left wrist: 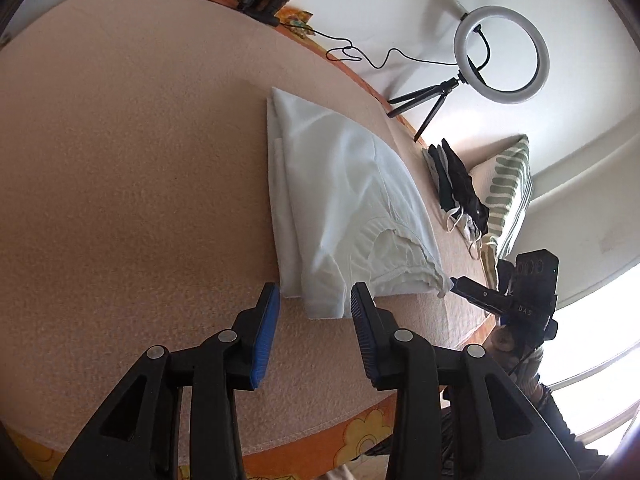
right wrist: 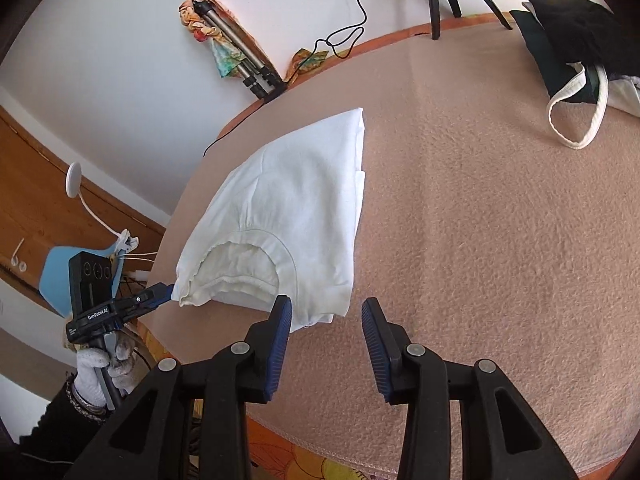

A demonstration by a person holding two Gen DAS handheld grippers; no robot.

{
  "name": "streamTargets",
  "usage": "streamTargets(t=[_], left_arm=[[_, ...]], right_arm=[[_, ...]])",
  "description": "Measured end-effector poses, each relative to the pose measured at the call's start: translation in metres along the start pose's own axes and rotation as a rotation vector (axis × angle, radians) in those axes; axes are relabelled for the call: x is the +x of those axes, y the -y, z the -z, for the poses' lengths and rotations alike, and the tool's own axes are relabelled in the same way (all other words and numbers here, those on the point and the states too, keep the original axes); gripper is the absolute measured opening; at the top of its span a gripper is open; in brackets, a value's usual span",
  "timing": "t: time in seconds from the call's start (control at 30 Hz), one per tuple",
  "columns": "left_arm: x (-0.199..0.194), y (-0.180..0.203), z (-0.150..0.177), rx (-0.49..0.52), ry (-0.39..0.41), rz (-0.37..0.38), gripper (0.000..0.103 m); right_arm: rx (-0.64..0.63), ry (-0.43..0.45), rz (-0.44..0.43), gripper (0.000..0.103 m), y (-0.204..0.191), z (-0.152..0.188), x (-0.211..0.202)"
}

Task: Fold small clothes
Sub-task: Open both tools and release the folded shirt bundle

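Folded white cotton T-shirt (left wrist: 348, 200) lying flat on a peach fleece blanket (left wrist: 140, 160) spread over the surface, neckline end nearest, long axis running away from both cameras toward the far edge. Judged partway folded: sides already tucked in to a narrow panel, a lengthwise fold probably still to do.

Left hand-held gripper (left wrist: 315, 322) parted to a moderate gap, nothing between the blue ribbed pads (left wrist: 267, 332). Tips hovering just short of the shirt's near left corner, that corner lying straight ahead in the gap. No contact visible.

Right hand-held gripper (right wrist: 326, 332) likewise parted moderately and empty. Shirt (right wrist: 288, 208) ahead and to the left in the right wrist view, its near right corner just beside the left pad (right wrist: 280, 340); touching or a hair apart, cannot tell. Bare blanket (right wrist: 500, 220) between and beyond the tips.

Seen from each other's cameras: left tool's tip close against the neckline-side corner of the hem, held in a white-gloved hand (right wrist: 96, 372); right tool (left wrist: 512, 300) near the opposite near corner.

Key relation: the garment's near short edge spanning between the two tools, one corner to each, both about equally near. Coming move likely a pinch on each corner, then a lift along the long axis toward the far end.

Off to the right, a pile of dark and white small clothes (left wrist: 460, 188), well apart, presumably waiting. Ring light on a tripod (left wrist: 500, 56) at the far edge.
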State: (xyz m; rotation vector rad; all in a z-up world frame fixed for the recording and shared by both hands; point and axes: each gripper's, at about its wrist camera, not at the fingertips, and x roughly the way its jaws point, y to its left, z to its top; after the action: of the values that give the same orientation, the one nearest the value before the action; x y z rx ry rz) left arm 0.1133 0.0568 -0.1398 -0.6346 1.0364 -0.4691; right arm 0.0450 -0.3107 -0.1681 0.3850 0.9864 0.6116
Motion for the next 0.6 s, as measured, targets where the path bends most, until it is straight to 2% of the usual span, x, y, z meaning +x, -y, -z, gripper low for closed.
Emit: streamTargets(t=[0.07,0.1,0.13,0.17,0.2,0.27,0.33,0.4,0.43,0.53,0.6], left_arm=[[0.004,0.0,0.001,-0.017,-0.012,0.017,0.032],[0.005,0.001,0.002,-0.02,-0.011,0.021,0.03],[0.005,0.001,0.001,-0.025,-0.005,0.024,0.012],[0.004,0.001,0.001,-0.032,-0.001,0.035,0.002],[0.002,0.003,0.0,-0.03,0.01,0.037,0.002],[-0.006,0.011,-0.002,0.006,0.039,0.025,0.003],[-0.017,0.022,-0.006,0.062,0.073,-0.003,0.003],[-0.024,0.034,-0.007,0.161,0.101,-0.084,0.003],[-0.023,0.035,-0.005,0.194,0.098,-0.121,0.003],[-0.007,0.026,0.004,0.208,0.018,-0.148,0.003],[-0.001,0.023,0.01,0.217,0.006,-0.189,0.003]], right_arm=[[0.001,-0.007,-0.001,0.038,-0.001,0.0,0.003],[0.0,-0.015,-0.007,0.033,-0.003,0.001,0.005],[-0.002,-0.02,-0.015,0.03,-0.004,0.001,0.006],[-0.007,-0.024,-0.02,0.023,-0.007,0.002,0.008],[-0.018,-0.024,-0.018,0.014,-0.01,0.002,0.008],[-0.047,-0.014,-0.015,0.006,-0.018,0.003,0.006],[-0.055,0.008,-0.031,0.005,-0.024,0.002,-0.002],[-0.055,0.028,-0.061,0.004,-0.027,0.001,-0.01],[-0.062,0.028,-0.051,0.004,-0.027,0.001,-0.011],[-0.111,-0.011,0.054,0.004,-0.027,0.009,-0.001],[-0.128,-0.035,0.111,0.002,-0.025,0.013,0.005]])
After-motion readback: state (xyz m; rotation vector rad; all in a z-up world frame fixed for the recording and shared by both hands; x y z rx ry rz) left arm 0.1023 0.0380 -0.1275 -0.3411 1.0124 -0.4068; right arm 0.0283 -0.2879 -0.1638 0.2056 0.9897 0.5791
